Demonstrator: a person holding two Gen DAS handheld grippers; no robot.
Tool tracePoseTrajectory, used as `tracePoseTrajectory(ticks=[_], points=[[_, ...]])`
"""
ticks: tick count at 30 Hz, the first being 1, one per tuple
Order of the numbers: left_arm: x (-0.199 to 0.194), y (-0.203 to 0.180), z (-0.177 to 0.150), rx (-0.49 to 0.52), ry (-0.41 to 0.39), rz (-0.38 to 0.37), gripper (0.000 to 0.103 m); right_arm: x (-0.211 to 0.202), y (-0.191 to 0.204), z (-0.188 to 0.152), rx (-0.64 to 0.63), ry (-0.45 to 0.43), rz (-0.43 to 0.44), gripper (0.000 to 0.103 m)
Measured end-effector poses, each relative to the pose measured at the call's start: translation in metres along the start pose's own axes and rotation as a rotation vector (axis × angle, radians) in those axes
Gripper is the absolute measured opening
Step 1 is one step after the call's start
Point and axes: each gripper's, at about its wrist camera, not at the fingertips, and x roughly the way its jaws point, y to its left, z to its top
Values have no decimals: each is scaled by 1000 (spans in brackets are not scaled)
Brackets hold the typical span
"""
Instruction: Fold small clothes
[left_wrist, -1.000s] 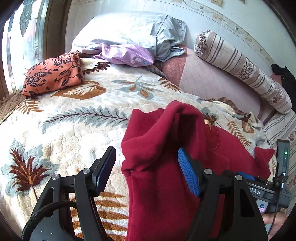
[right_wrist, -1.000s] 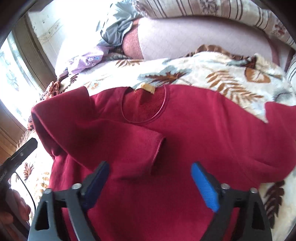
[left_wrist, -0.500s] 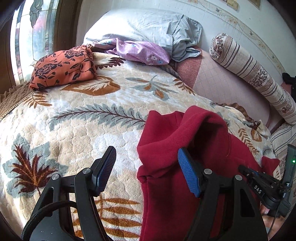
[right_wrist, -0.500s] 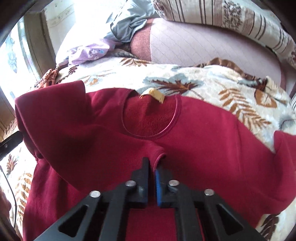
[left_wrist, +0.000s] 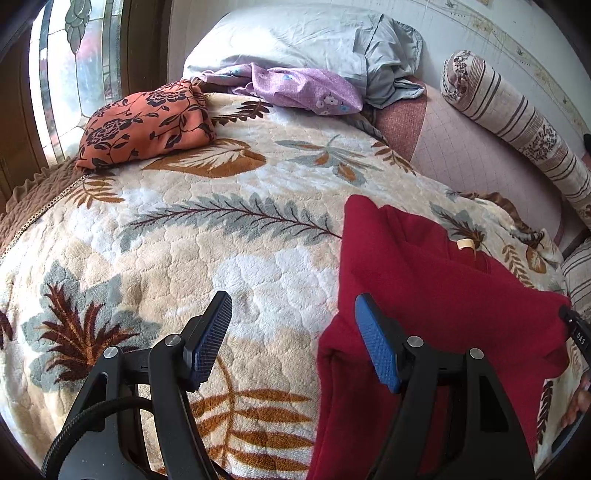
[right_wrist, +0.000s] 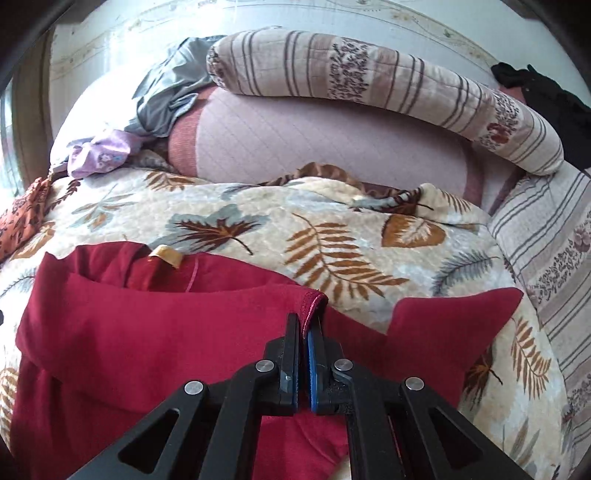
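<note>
Nearest: my right gripper (right_wrist: 303, 328), clenched on the sleeve cuff (right_wrist: 314, 301) of the red sweatshirt (right_wrist: 147, 332), holding it across the chest, I judge to fold the sleeve inward. My left gripper (left_wrist: 293, 334), released, straddling the sweatshirt's side edge over the leaf-patterned blanket (left_wrist: 184, 240), likely ready to pin it. Beyond: orange floral garment (left_wrist: 147, 125), purple garment (left_wrist: 306, 90), grey pillow (left_wrist: 295, 37), striped bolster (right_wrist: 369, 81), all apart from the sweatshirt.

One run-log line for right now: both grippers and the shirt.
left gripper: open, empty | right gripper: shut on sleeve cuff | red shirt: on leaf-print blanket, fold unfinished
</note>
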Motion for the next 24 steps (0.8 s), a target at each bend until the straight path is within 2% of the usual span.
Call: tracePoseTrajectory(ticks=[2,5,7,9,10,11,13,15,18,21,24], points=[[5,1,-2,10,26,22,70,14,-5,-5,-4,22,-48,3],[10,1,-4,30,58,32,70,40,-4,-13,-24,98,-70,3],[6,1,-5,47,67,19,70,56,-3,-18,-25,163,-61,3],[-3,2,-5,81,64,-8,70,52,-6,-19,11,160,-29,8],[-7,2,-6,98,60,-19,70,42,-6,-16,39,135,4,16],[-12,3,-6,113,64,-40,70,33,-4,-13,56,112,34,40],[-15,6,-8,127,93,-100,70,10,10,-5,65,56,114,71],[-14,6,-12,134,133,-137,70,-14,39,2,12,-10,244,72],[-6,3,-19,159,171,-134,70,-25,95,11,-121,13,365,72],[5,1,-25,164,200,-118,70,-19,138,23,-150,28,486,72],[15,1,-28,160,215,-92,70,-6,175,42,-158,27,558,72]])
